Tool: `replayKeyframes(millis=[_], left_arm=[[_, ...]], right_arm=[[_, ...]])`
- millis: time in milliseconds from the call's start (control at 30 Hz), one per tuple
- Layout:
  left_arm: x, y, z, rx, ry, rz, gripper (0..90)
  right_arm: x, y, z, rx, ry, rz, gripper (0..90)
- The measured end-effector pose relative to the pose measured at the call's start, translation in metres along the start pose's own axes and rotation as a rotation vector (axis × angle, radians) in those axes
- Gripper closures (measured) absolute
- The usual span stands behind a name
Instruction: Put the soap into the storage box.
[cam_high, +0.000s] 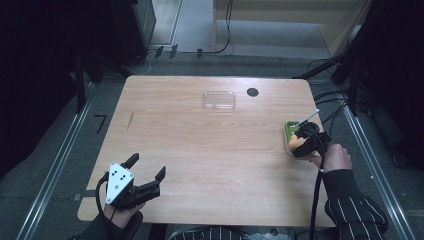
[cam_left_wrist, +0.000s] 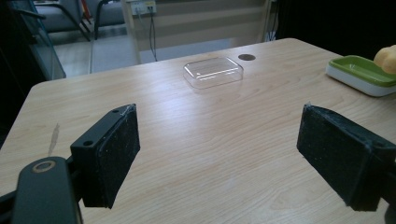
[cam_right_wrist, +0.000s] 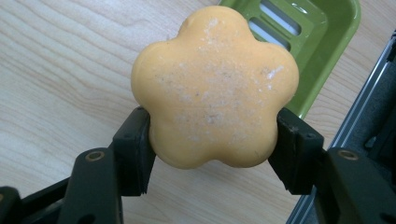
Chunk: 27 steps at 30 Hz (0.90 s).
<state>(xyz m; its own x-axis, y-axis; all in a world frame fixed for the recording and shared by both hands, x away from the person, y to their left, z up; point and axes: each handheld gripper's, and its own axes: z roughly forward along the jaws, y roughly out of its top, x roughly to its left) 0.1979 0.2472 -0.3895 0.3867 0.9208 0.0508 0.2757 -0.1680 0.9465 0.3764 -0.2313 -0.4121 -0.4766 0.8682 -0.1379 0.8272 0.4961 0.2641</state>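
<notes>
An orange flower-shaped soap is clamped between the jaws of my right gripper, held just over the near end of a green soap dish. From above, the soap and right gripper are at the table's right edge, over the dish. My left gripper rests at the front left of the table, jaws wide apart with nothing between them. Its own view shows the left gripper aimed across bare wood, with the dish and soap far right.
A clear plastic lid or tray lies at the back centre of the wooden table, next to a dark round grommet. Cables run along the floor behind and to the right. A metal rail borders the table's right side.
</notes>
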Motion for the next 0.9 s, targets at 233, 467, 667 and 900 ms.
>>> replayKeyframes(millis=[233, 467, 667, 900], left_arm=[[0.000, 0.000, 0.000, 0.001, -0.001, 0.000, 13.7], [0.000, 0.000, 0.000, 0.000, 0.001, -0.002, 13.7], [0.000, 0.000, 0.000, 0.001, 0.000, 0.000, 13.7], [0.000, 0.000, 0.000, 0.001, 0.000, 0.002, 13.7]], right_arm=[[-0.003, 0.005, 0.004, 0.009, -0.013, 0.007, 39.8], [-0.009, 0.009, 0.005, 0.007, -0.018, 0.022, 39.8], [-0.012, 0.014, 0.005, 0.001, -0.021, 0.030, 39.8], [-0.018, 0.018, 0.007, -0.003, -0.026, 0.035, 39.8]])
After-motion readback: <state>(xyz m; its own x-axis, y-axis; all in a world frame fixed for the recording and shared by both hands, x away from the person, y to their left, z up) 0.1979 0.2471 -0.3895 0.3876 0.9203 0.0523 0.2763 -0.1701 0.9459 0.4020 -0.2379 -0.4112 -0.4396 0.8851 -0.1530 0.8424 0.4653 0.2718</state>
